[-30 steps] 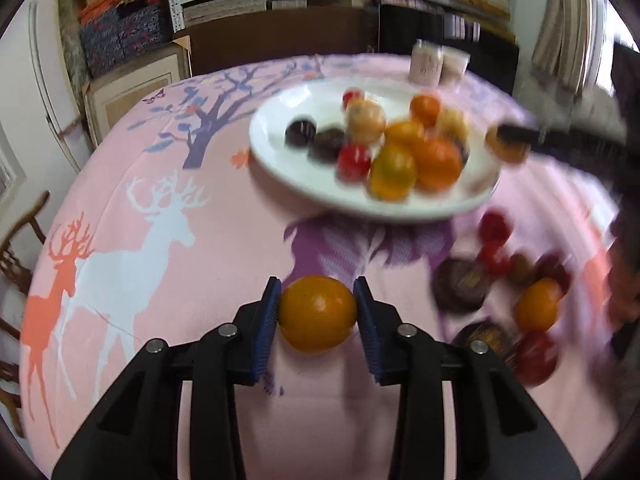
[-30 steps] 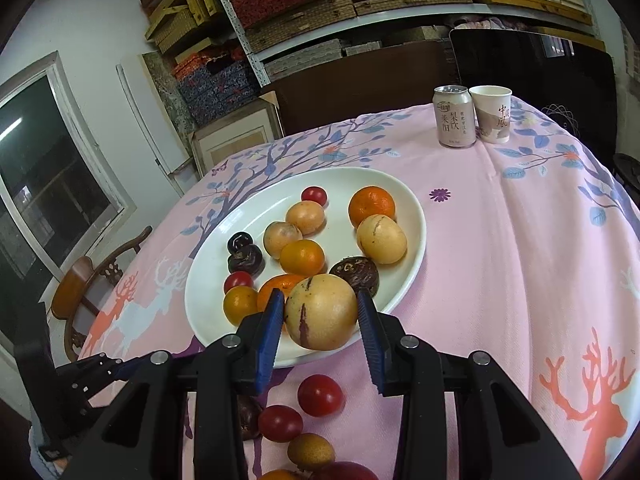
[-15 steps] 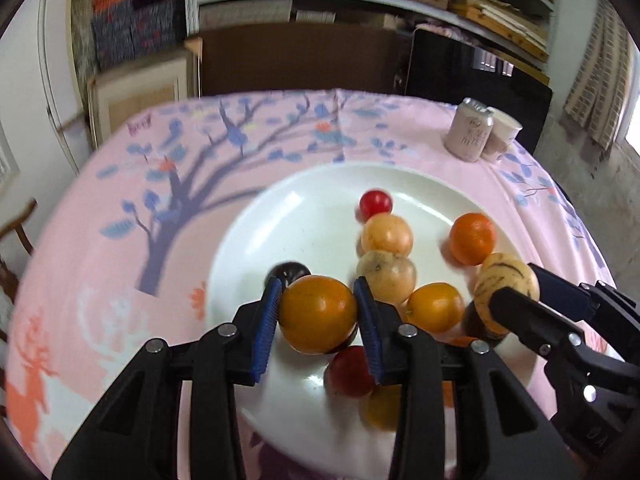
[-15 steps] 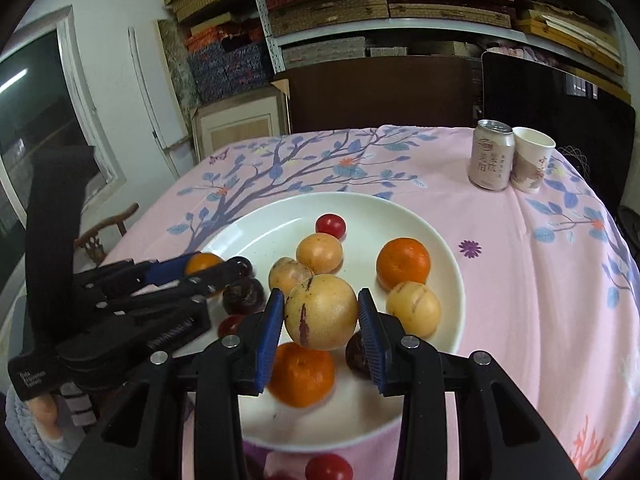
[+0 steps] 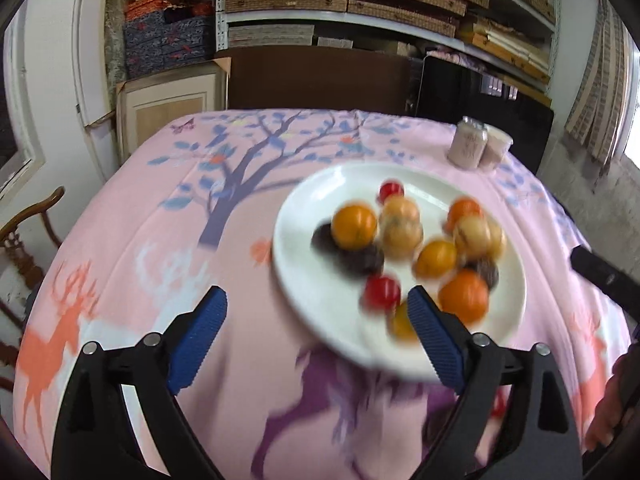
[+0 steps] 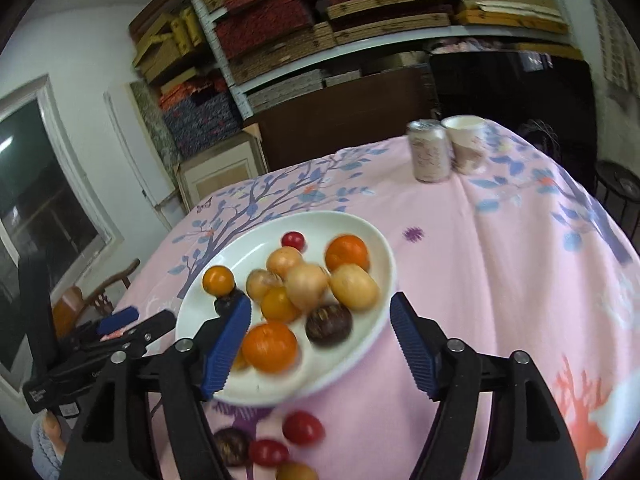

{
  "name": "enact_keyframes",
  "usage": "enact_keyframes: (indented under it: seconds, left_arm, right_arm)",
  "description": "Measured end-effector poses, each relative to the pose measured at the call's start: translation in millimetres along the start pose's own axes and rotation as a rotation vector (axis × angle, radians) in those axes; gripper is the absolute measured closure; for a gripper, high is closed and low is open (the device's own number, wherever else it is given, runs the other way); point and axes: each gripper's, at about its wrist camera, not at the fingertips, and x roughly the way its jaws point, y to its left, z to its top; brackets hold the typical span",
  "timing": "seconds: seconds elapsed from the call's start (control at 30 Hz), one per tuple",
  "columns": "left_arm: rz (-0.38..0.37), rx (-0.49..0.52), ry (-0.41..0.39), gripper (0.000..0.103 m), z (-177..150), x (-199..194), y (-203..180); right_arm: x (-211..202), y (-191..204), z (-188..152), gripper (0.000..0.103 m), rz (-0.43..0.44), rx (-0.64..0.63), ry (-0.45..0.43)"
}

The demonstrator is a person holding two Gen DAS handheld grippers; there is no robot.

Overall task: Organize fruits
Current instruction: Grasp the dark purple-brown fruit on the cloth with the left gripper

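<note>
Pink tablecloth (image 5: 120, 240): both hand-held grippers (image 5: 316, 340) (image 6: 320, 344) just opened, fruit now on plate (image 6: 372, 240).

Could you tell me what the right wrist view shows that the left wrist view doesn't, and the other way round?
Only the right wrist view shows clearly the loose fruit on the cloth in front of the plate, such as a red fruit and a dark one, and the window.

Only the left wrist view shows the white deer print.

Both show the white plate of fruit, the can beside the paper cup, and both grippers, left and right, their jaws just opened and empty.
</note>
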Motion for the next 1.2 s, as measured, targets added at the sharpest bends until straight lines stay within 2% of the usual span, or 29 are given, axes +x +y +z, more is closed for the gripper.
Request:
enact_keyframes:
  seconds: [0.13, 0.27, 0.5, 0.67, 0.83, 0.93, 0.97, 1.07, 1.13, 1.2]
  left_arm:
    - [-0.019, 0.028, 0.016, 0.008, -32.4, -20.0, -9.9]
    - [-0.010, 0.127, 0.018, 0.008, -57.6, -31.7, -31.6]
    - [-0.012, 0.295, 0.025, 0.008, -75.9, -30.8, -66.4]
    - [-0.007, 0.360, 0.078, 0.008, -79.5, -11.8, -80.6]
    - [-0.019, 0.292, 0.120, 0.005, -71.6, -1.6, -65.8]
    - [0.106, 0.225, 0.107, 0.005, -68.8, -0.9, -40.2]
    - [0.138, 0.170, 0.113, 0.005, -66.6, 0.0, -24.8]
    - [0.040, 0.054, 0.129, 0.006, -62.1, -3.4, -3.1]
    - [0.021, 0.059, 0.116, 0.006, -61.3, -5.9, -4.5]
    - [0.023, 0.110, 0.101, 0.006, -62.6, -6.3, -14.2]
  right_arm:
    - [-27.8, -23.7, -29.5, 0.026, 0.011, 0.090, -0.025]
    - [-42.1, -30.9, -46.0, 0.022, 0.000, 0.105, -0.036]
    - [-42.6, -30.3, -48.6, 0.019, -0.002, 0.097, -0.036]
    - [-42.7, -29.8, -49.1, 0.019, 0.002, 0.098, -0.033]
    - [-42.8, -29.5, -49.2, 0.018, 0.002, 0.098, -0.032]
    - [-43.3, -30.8, -48.6, 0.018, 0.003, 0.105, -0.036]
    - [-43.1, -31.7, -48.2, 0.018, 0.007, 0.111, -0.036]
    - [-43.0, -31.5, -48.3, 0.018, 0.015, 0.109, -0.032]
    - [-43.5, -28.9, -49.2, 0.018, 0.020, 0.093, -0.029]
    - [-44.3, -25.1, -51.2, 0.018, 0.023, 0.071, -0.024]
